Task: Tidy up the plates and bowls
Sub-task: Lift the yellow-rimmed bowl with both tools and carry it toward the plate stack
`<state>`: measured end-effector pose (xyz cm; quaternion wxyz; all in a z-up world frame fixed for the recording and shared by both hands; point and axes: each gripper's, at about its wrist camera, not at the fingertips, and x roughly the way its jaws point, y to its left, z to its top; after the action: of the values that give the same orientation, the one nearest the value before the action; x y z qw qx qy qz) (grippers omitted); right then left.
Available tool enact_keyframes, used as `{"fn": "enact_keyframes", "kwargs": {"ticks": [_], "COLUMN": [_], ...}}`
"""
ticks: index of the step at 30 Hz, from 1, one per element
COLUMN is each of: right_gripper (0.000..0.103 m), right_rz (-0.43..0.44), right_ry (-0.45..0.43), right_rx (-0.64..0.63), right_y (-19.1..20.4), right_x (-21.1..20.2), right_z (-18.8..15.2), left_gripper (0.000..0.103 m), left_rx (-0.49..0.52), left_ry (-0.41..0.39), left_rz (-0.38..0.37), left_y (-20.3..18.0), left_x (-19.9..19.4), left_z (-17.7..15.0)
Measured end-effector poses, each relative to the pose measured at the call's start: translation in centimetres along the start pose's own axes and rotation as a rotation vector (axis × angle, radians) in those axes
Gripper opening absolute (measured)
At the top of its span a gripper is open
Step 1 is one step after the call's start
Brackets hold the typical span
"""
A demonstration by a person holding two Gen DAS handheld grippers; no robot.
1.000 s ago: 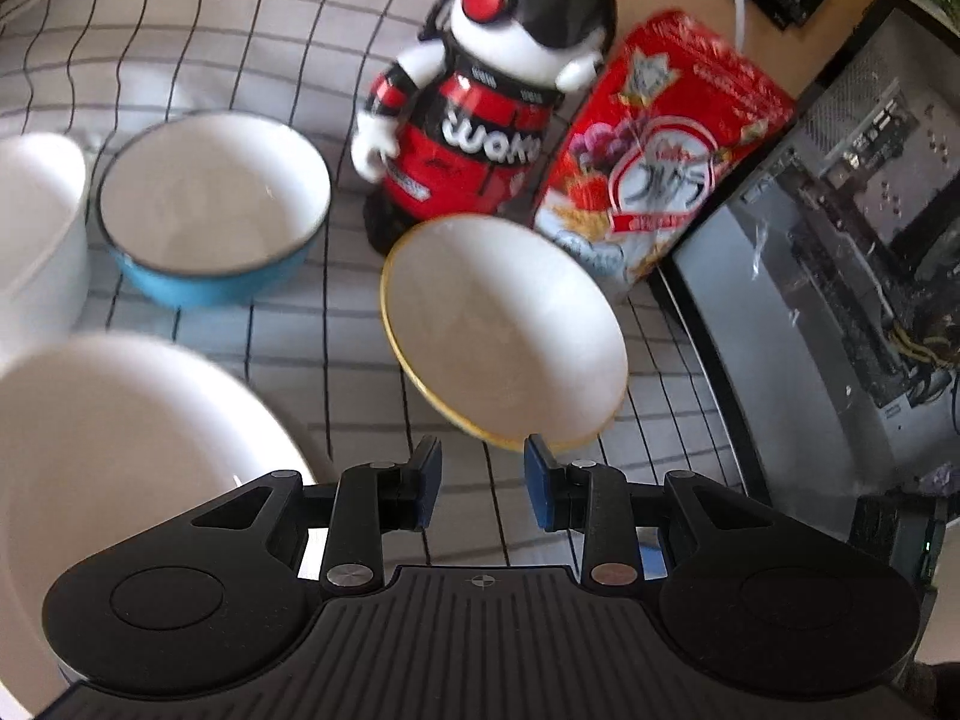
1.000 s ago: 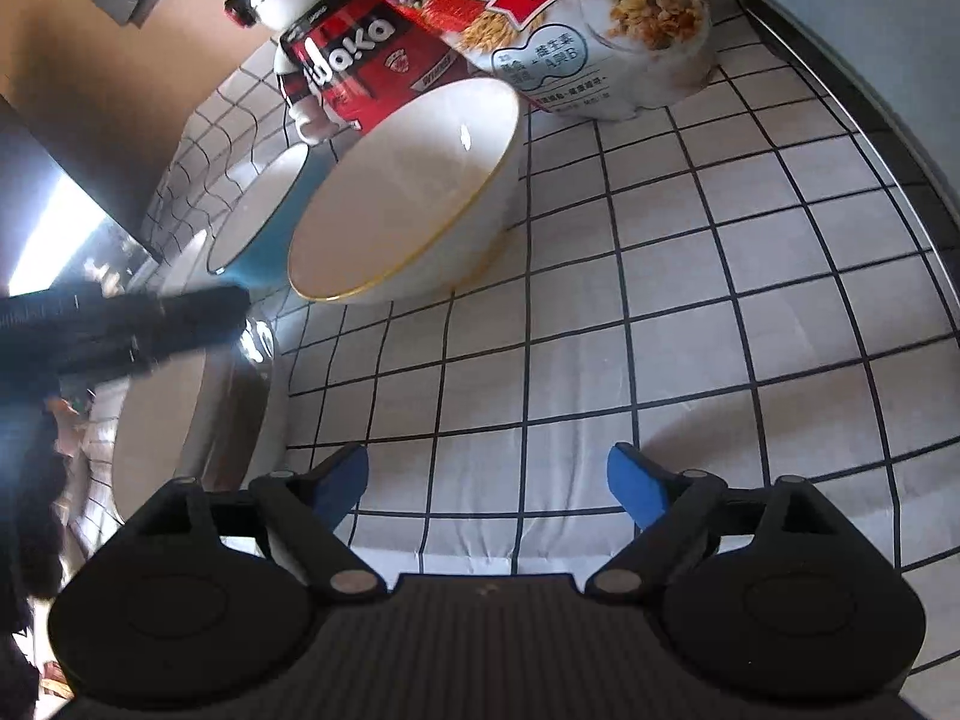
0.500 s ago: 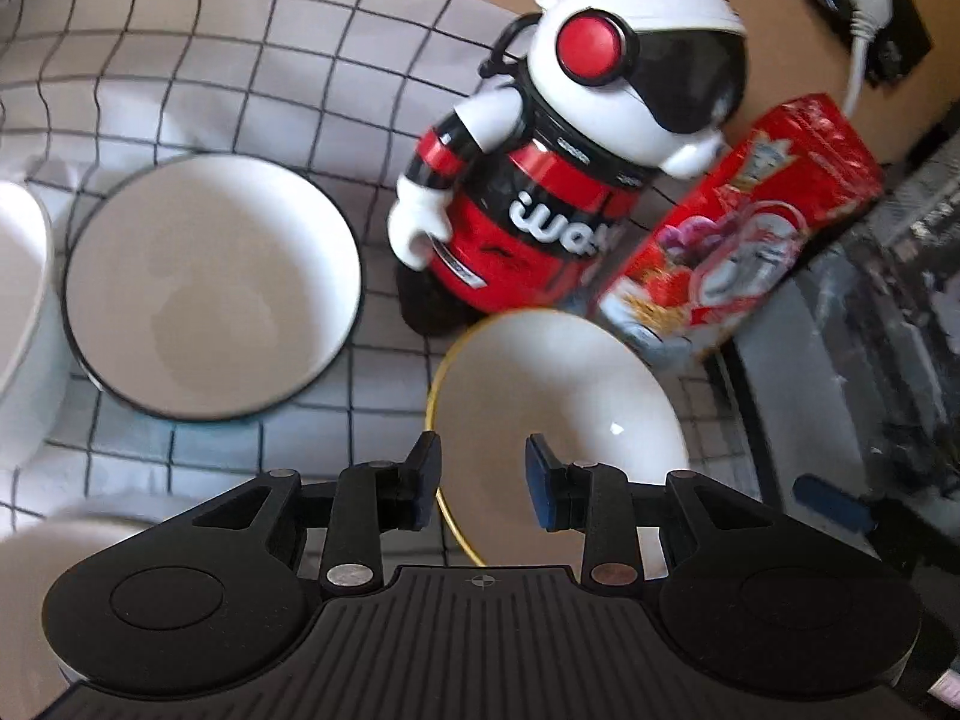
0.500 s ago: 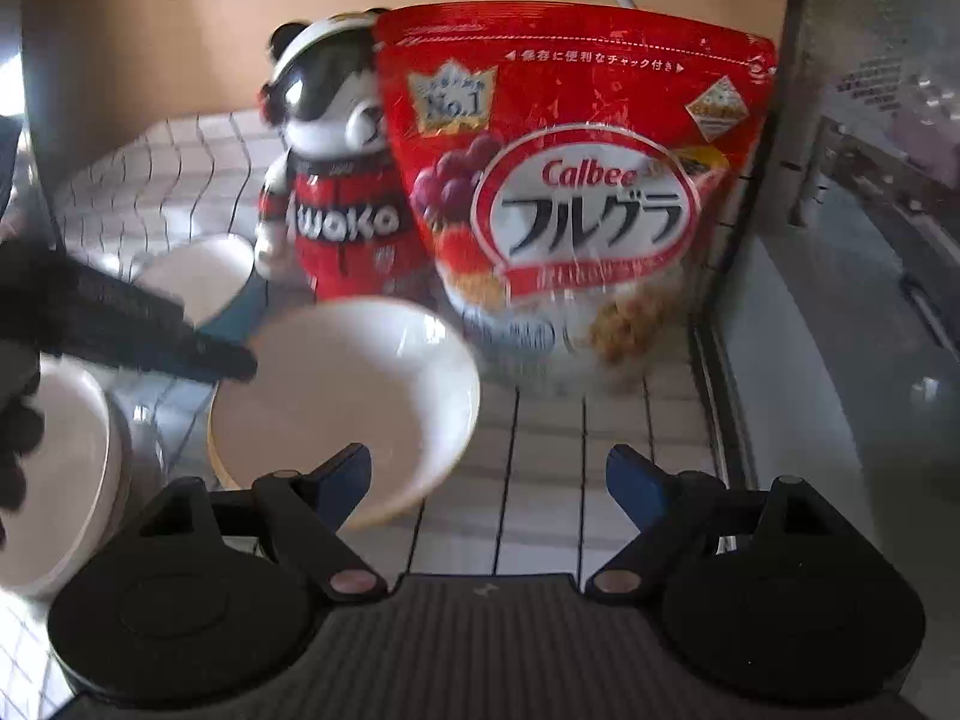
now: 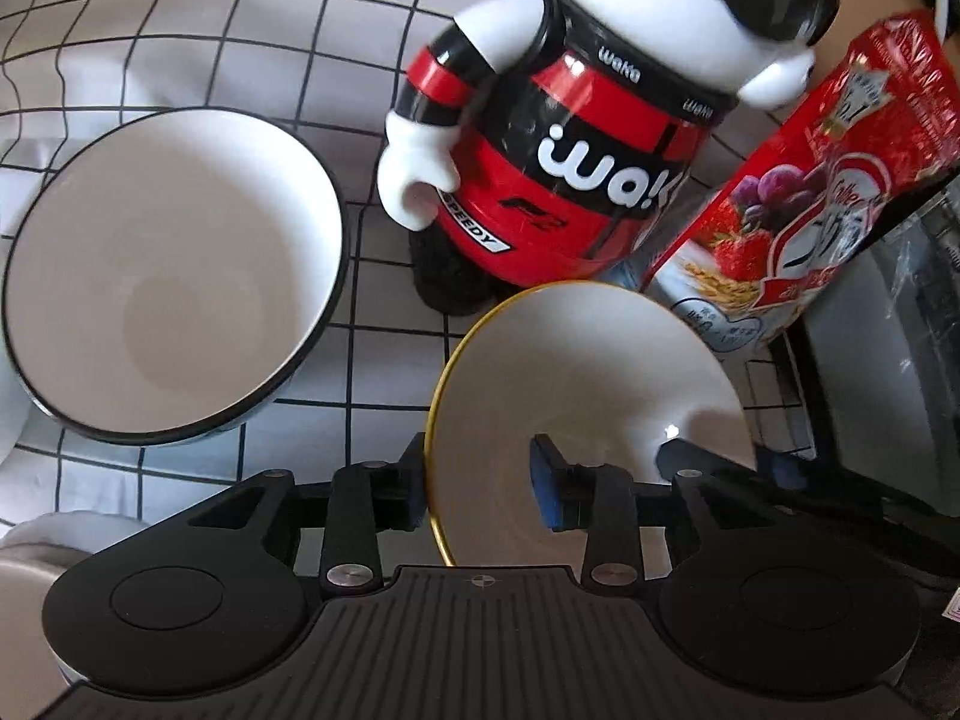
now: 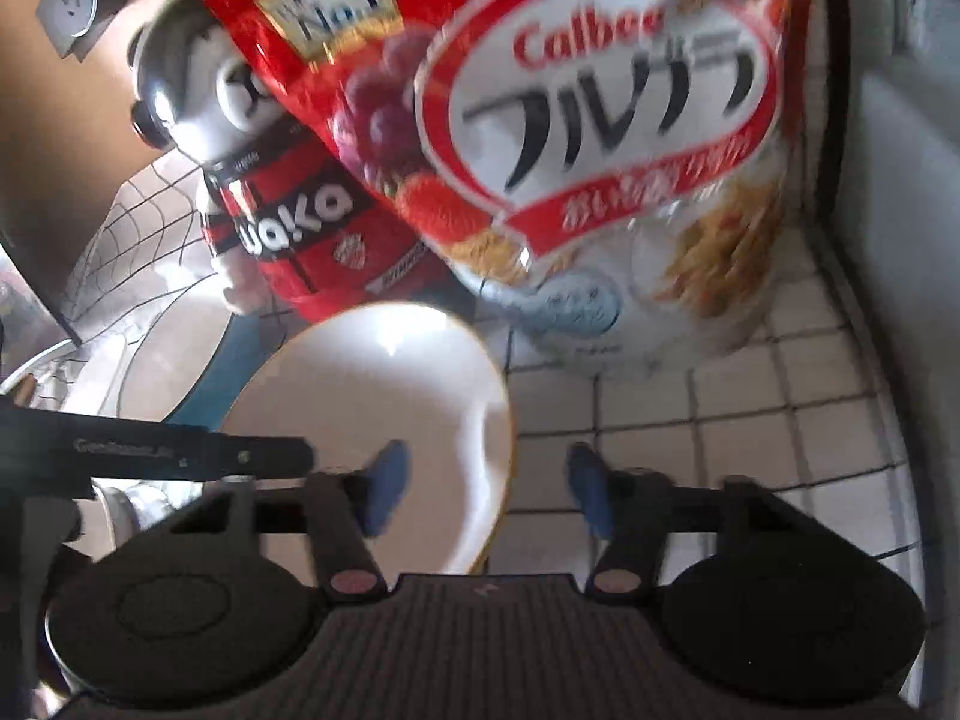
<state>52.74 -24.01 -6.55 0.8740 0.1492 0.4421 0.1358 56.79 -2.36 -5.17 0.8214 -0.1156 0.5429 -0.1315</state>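
Note:
A white bowl with a gold rim (image 5: pixel 588 384) sits on the checked cloth in front of the robot figure; it also shows in the right wrist view (image 6: pixel 384 420). My left gripper (image 5: pixel 480 489) is open, its two fingers straddling the bowl's left rim, one outside and one inside. My right gripper (image 6: pixel 489 495) is open, its fingers straddling the bowl's right rim. A blue bowl with a black rim and white inside (image 5: pixel 168 312) stands to the left. Part of a white dish (image 5: pixel 36 570) shows at the lower left.
A red, white and black robot figure (image 5: pixel 570 138) stands just behind the bowls. A red cereal bag (image 6: pixel 540 120) leans to its right. A dark-framed appliance (image 5: pixel 888 360) borders the cloth on the right. A wooden wall with a socket (image 6: pixel 72 0) is behind.
Both grippers have moved in onto the gold-rimmed bowl and now straddle its rim from opposite sides. The right gripper's fingers have narrowed. The left camera has dropped closer to the table.

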Motion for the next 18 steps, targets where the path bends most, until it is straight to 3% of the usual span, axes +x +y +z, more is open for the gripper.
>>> {"fn": "enact_keyframes", "kwargs": {"ticks": [4,10,18], "right_gripper": [0.043,0.043,0.045], "right_rz": [0.066,0.005,-0.058], "right_ry": [0.029,0.046,0.086], "right_rx": [0.032,0.041,0.041], "right_y": [0.1,0.3,1.2], "right_x": [0.4,-1.1,-5.6], "right_z": [-0.5,-2.1,-7.9], "left_gripper": [0.038,0.04,0.045], "left_rx": [-0.007,0.022,0.14], "left_ry": [0.021,0.07,0.166], "left_rz": [-0.018,-0.057,-0.09], "left_y": [0.1,-0.8,-3.1], "left_x": [0.0,-0.3,-2.8], "left_z": [0.0,-1.9,-8.6]}}
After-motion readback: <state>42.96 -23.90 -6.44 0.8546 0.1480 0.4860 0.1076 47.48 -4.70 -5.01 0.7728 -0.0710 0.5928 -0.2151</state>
